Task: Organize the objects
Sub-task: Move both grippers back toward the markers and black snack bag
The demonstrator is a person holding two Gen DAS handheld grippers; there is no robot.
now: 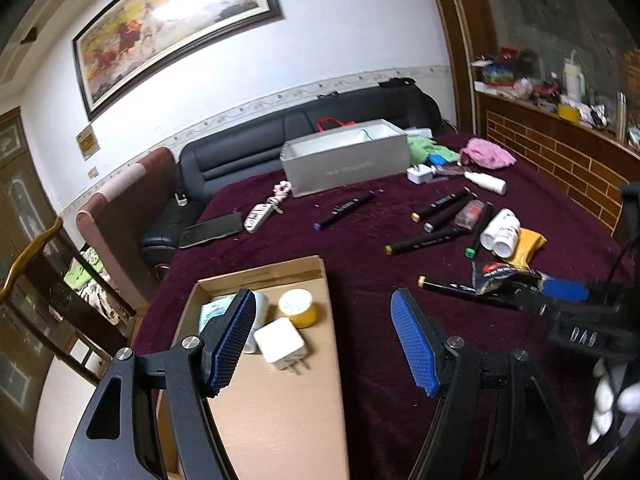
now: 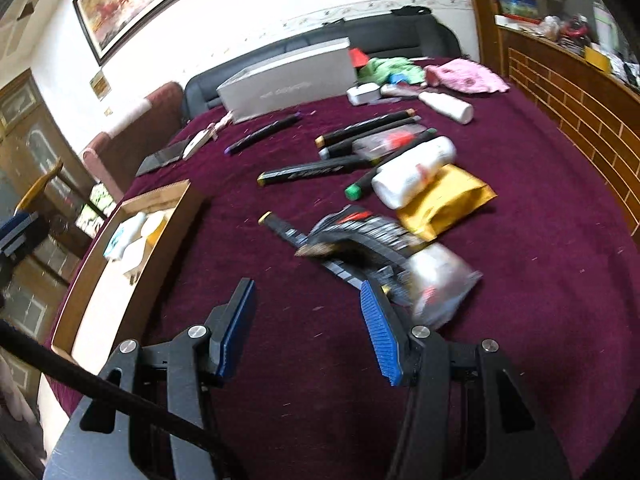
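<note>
1. Both our left gripper [image 1: 324, 340] and right gripper [image 2: 308, 330] sit apart, holding nothing.
2. The black snack packet [image 2: 360, 236] lies mid-frame on the desk [image 2: 540, 280], just ahead of the right gripper.
3. Looks light, crinkly and slippery, so we'd pinch a flat edge.

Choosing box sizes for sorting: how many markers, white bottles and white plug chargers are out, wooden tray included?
Markers: 6
White bottles: 3
White plug chargers: 2
Total: 11
</note>
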